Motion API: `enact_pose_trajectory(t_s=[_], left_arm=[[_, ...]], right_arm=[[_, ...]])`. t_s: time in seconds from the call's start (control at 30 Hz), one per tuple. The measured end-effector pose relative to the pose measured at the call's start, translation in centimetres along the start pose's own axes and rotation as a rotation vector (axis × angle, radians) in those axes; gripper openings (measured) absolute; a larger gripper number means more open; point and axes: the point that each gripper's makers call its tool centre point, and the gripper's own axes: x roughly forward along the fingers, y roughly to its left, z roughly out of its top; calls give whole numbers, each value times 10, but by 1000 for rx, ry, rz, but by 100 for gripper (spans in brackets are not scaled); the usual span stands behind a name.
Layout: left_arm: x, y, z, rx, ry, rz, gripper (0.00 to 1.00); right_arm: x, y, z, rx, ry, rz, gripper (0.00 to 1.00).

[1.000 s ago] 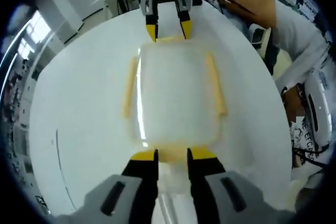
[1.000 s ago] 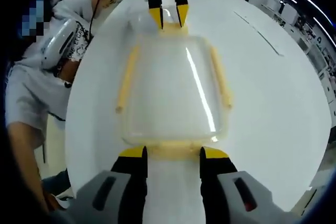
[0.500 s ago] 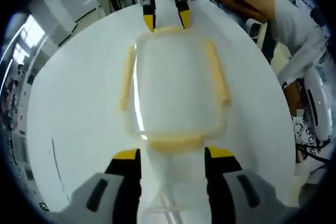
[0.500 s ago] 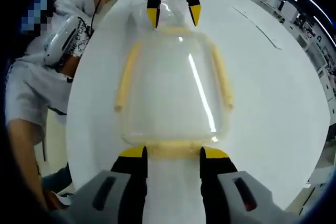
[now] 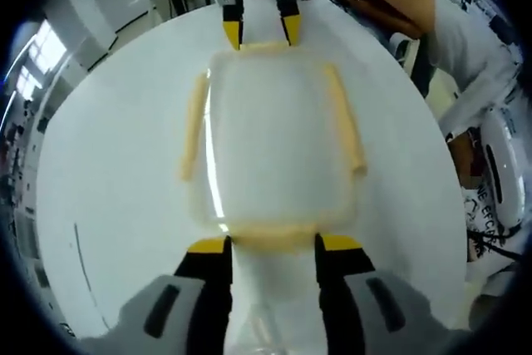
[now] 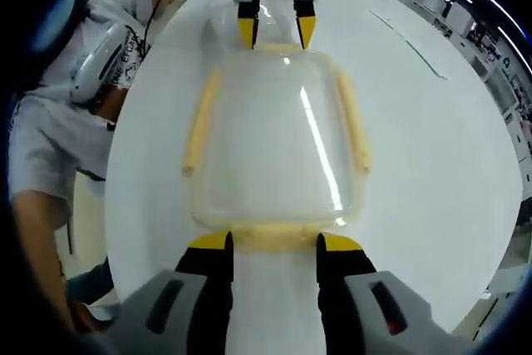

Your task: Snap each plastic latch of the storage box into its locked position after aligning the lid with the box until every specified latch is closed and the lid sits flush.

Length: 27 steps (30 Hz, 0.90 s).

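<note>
A clear storage box (image 5: pixel 274 135) with its lid on lies flat on the white table (image 5: pixel 116 147). Pale yellow latches run along its long sides (image 5: pixel 193 126) (image 5: pixel 345 122), and one sits at each short end. My left gripper (image 5: pixel 273 247) is open, its yellow tips flanking the near end latch (image 5: pixel 273 237). The right gripper (image 5: pixel 259 32) stands open at the far end. In the right gripper view, the box (image 6: pixel 274 139) lies before my right gripper (image 6: pixel 274 243), whose open jaws flank its near end latch (image 6: pixel 274 237). The left gripper (image 6: pixel 276 35) sits open at the far latch.
A person in a white shirt (image 5: pixel 465 47) stands at the table's edge, also seen as the person (image 6: pixel 58 122) in the right gripper view. A thin dark line (image 6: pixel 411 39) marks the tabletop. Bare white surface surrounds the box on both long sides.
My left gripper's jaws spread wider than a second ago and now flank the end latch. The left view shifted slightly. The right gripper stayed put.
</note>
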Motion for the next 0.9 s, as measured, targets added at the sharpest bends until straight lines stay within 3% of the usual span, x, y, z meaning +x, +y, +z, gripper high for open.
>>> enact_pose_trajectory(t_s=[0.33, 0.57, 0.7, 0.8, 0.9], left_arm=[[9, -3, 3, -32, 106, -17, 41], [9, -2, 5, -37, 105, -21, 40], [9, -2, 5, -47, 92, -18, 40], [10, -2, 6, -47, 105, -17, 41], [10, -2, 6, -44, 121, -19, 41]], right_arm=[[-1, -2, 0, -15, 38, 24, 40], [0, -8, -3, -17, 76, 35, 40], [0, -10, -3, -21, 62, 24, 40], [1, -11, -3, -22, 55, 13, 40], [1, -12, -2, -25, 89, 5, 41]])
